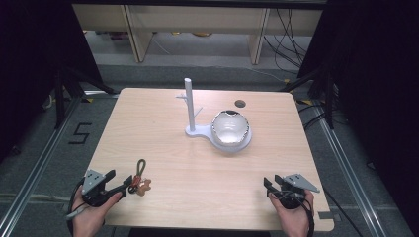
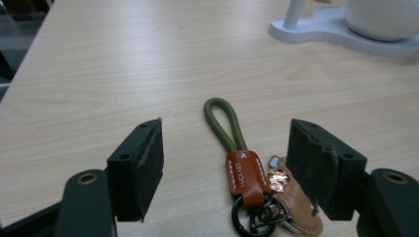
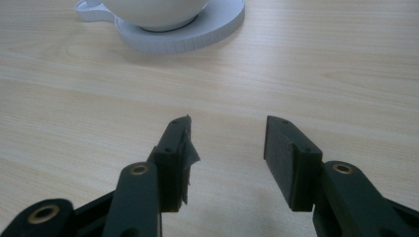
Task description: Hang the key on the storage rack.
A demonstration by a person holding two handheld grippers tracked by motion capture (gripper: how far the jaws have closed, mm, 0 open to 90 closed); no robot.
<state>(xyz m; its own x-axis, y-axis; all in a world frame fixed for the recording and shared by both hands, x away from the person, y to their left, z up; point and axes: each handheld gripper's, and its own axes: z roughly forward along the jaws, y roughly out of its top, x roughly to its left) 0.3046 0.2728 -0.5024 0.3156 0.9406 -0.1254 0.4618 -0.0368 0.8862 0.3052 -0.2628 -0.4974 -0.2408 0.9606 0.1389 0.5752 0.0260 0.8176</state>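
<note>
A white stand with a bowl on its base sits at the far middle of the tabletop, well apart from both grippers. Near left lies the keychain, flat, its green loop pointing far and its rings near, nothing blocking it. The left gripper straddles it, jaws wide, not touching. The right gripper, near right, gapes over bare wood.

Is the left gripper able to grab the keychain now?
Probably yes. The left gripper has its jaws open on either side of the keychain, which lies flat on the table with nothing blocking it.
</note>
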